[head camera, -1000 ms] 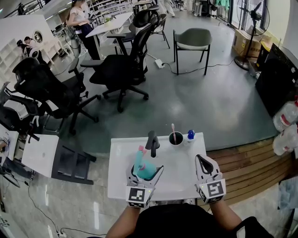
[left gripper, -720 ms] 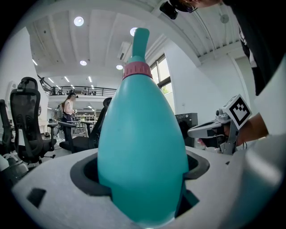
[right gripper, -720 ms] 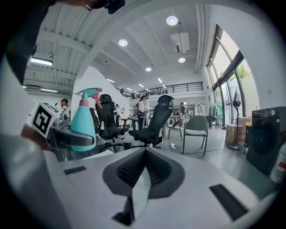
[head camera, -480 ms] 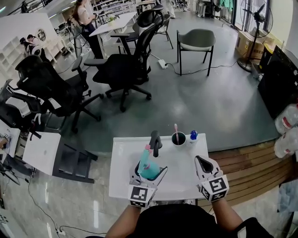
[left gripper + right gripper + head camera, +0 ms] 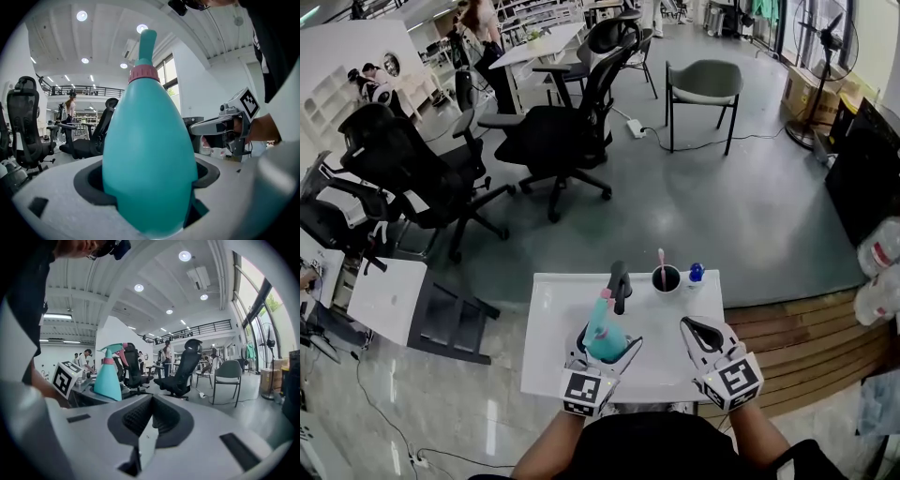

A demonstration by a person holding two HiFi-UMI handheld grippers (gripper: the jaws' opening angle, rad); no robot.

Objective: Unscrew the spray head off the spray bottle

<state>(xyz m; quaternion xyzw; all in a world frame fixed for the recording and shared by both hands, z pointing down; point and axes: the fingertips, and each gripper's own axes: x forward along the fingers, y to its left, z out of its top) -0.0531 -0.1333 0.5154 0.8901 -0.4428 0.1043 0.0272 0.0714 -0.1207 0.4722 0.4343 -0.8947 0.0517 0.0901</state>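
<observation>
My left gripper (image 5: 606, 347) is shut on the belly of a teal spray bottle (image 5: 600, 330) and holds it upright over the near part of the white table (image 5: 553, 309). In the left gripper view the bottle (image 5: 149, 154) fills the space between the jaws, with its pink collar (image 5: 142, 74) and teal spray head (image 5: 147, 41) on top. My right gripper (image 5: 694, 327) is shut and empty, a hand's width to the right of the bottle. In the right gripper view the bottle (image 5: 107, 378) stands to the left of the shut jaws, well apart from them.
A black cup (image 5: 666, 279) with a pink toothbrush and a small blue-capped bottle (image 5: 696, 273) stand at the table's far edge. A black upright object (image 5: 621, 285) is just behind the spray bottle. Office chairs (image 5: 553, 131) and a wooden step (image 5: 797, 328) surround the table.
My right gripper has drifted a little left, closer to the bottle. My left gripper still holds the bottle, now slightly more upright.
</observation>
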